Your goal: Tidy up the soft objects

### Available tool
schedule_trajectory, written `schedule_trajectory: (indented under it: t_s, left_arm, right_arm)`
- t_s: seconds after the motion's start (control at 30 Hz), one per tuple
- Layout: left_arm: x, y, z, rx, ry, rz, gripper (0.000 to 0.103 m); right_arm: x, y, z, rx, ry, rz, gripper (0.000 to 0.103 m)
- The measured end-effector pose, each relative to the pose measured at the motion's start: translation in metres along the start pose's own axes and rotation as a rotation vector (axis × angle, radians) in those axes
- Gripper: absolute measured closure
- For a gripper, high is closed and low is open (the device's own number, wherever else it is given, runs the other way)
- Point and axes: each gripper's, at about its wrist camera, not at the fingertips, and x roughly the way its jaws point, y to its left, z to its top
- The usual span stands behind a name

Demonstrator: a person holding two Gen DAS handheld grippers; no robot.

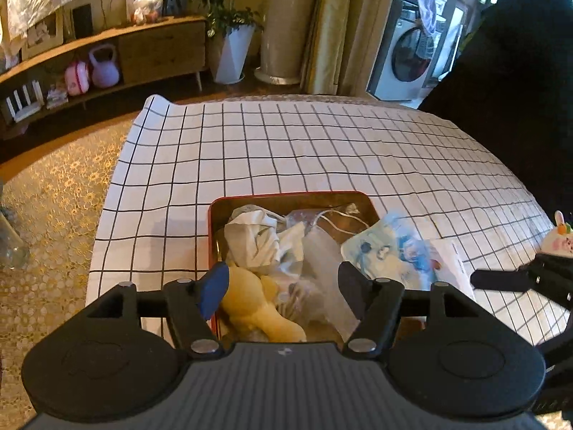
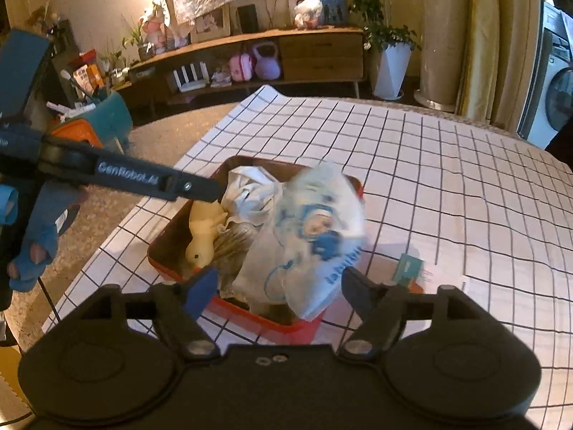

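Right now both my grippers, left gripper (image 1: 283, 286) and right gripper (image 2: 279, 286), hang wide and empty over the red tray (image 2: 250, 313). Nearest my right fingers lies the printed cloth pouch (image 2: 315, 236), draped over the tray's right rim, long axis running near-to-far.

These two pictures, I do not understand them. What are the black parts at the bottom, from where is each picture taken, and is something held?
No robot here: a person holds a two-finger gripper in each hand, each with its own camera. One picture looks along the left gripper, the other along the right gripper. Both grippers are open and hold nothing. Below them, on a checked cloth, stands a red tray with soft things: a yellow plush toy, a crumpled white cloth and a printed plastic bag, blurred, half over the tray's edge.
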Motion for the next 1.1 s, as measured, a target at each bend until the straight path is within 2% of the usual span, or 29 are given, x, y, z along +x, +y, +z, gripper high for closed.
schedule_trajectory:
  t_s: [0.1, 0.2, 0.37, 0.5, 0.67, 0.87, 0.93, 0.97, 1.03, 1.1]
  left_arm:
    - [-0.009, -0.006, -0.006, 0.021, -0.013, -0.006, 0.036]
    - [-0.015, -0.013, -0.013, 0.038, -0.022, -0.019, 0.028]
    - [-0.018, -0.020, -0.020, 0.047, -0.025, -0.037, 0.027]
    - [-0.014, -0.022, -0.023, 0.049, -0.027, -0.040, 0.027]
    - [-0.005, -0.018, -0.025, 0.033, -0.027, -0.047, 0.027]
    - [0.008, -0.012, -0.030, 0.027, -0.015, -0.048, 0.027]
    - [0.014, -0.011, -0.031, 0.037, -0.010, -0.040, 0.027]
    - [0.017, -0.011, -0.032, 0.038, -0.007, -0.037, 0.027]
    - [0.022, -0.008, -0.034, 0.027, 0.003, -0.039, 0.027]
    - [0.026, -0.006, -0.035, 0.014, 0.009, -0.041, 0.027]
  right_arm:
    - [-0.013, -0.005, -0.002, 0.007, -0.026, 0.001, 0.025]
    - [-0.027, -0.009, -0.008, -0.002, -0.051, -0.010, 0.023]
    - [-0.029, -0.023, -0.014, 0.017, -0.049, -0.049, 0.022]
    - [-0.016, -0.034, -0.011, 0.062, -0.050, -0.059, 0.022]
    - [0.025, -0.032, -0.005, 0.073, -0.025, -0.052, 0.024]
    - [0.069, -0.026, -0.001, 0.071, 0.005, -0.089, 0.041]
    - [0.073, -0.029, 0.000, 0.081, 0.006, -0.101, 0.055]
    - [0.074, -0.031, 0.000, 0.086, 0.007, -0.101, 0.058]
    - [0.075, -0.034, -0.002, 0.087, 0.010, -0.104, 0.077]
    - [0.075, -0.036, -0.003, 0.090, 0.008, -0.091, 0.079]
